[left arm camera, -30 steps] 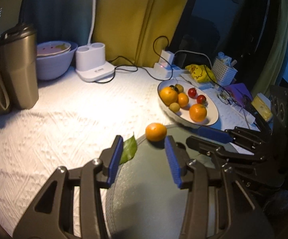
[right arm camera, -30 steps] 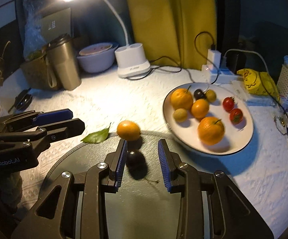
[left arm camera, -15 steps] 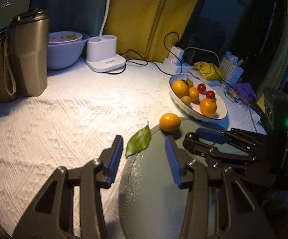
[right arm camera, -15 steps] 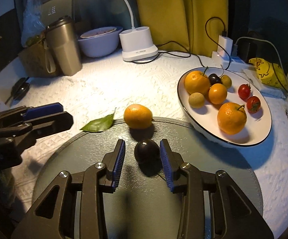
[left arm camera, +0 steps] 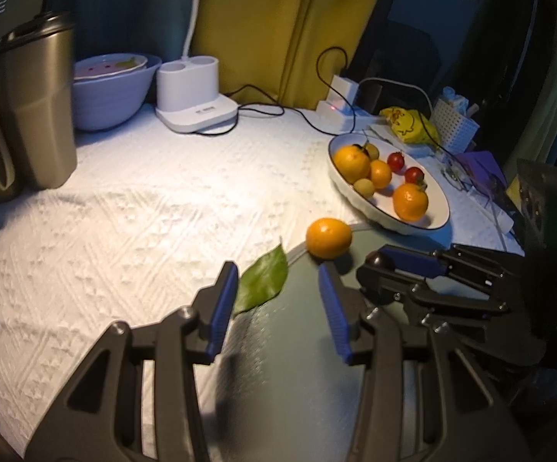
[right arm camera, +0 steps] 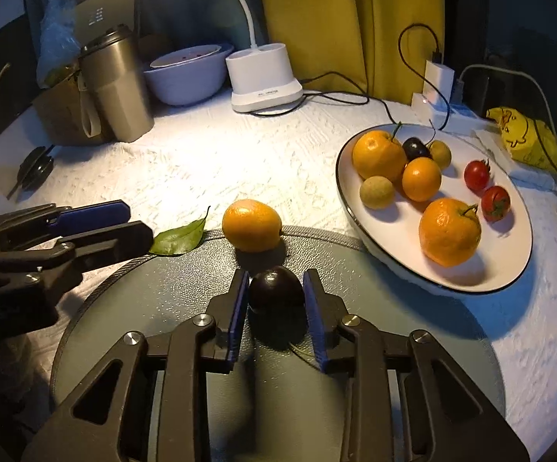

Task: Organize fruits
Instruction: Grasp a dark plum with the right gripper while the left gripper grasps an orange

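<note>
Glossy dark round plum (right arm camera: 276, 288) between right gripper (right arm camera: 276, 300) pads.

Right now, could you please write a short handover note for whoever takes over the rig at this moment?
Right gripper: shut on the dark plum, which sits on the round grey mat.
Left gripper: open, holding nothing, beside the green leaf.
Loose orange: at the mat's far edge, just beyond the plum.
White plate: already holds oranges, small yellowish fruits, a dark plum and two cherry tomatoes.
Left to do: probably carry the gripped plum to the plate, then the loose orange.
</note>
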`<state>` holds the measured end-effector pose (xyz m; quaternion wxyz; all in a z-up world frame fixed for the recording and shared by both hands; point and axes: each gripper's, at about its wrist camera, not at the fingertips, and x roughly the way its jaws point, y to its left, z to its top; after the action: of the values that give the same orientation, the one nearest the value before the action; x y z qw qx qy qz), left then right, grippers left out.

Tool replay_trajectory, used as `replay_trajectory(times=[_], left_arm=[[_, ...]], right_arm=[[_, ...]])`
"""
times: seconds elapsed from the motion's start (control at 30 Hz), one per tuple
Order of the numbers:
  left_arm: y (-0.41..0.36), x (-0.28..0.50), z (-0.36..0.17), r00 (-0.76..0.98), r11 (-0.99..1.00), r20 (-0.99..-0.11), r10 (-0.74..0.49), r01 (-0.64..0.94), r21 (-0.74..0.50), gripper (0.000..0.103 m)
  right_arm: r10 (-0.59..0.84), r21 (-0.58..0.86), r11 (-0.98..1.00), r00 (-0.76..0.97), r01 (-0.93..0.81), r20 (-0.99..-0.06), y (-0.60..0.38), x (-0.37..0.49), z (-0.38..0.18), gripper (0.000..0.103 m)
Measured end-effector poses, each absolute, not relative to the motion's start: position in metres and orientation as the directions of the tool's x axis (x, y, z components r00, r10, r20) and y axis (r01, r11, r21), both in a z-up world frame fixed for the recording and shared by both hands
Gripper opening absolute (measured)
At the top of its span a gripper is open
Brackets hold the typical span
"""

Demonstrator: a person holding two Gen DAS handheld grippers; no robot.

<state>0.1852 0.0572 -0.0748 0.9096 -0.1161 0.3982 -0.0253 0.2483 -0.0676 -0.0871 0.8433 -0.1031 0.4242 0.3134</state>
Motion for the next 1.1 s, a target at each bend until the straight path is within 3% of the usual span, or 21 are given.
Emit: replay_trajectory(times=[0.8,1.1], left_arm=[[0.009,0.251,-0.096,0.609,0.986,-0.780,-0.144,0.021,-0.166,0.045],[0.000,0.250,-0.094,0.613,0.987,-0.776,-0.149,0.046,-0.153,0.038]], right_arm=[[0.480,0.143,0.816,0.517,-0.560,-0.709,-0.139,0.271,-0.046,0.031],[0.468,0.155,0.837,0.538,-0.525,-0.702,-0.161,0.273,-0.046,0.031]])
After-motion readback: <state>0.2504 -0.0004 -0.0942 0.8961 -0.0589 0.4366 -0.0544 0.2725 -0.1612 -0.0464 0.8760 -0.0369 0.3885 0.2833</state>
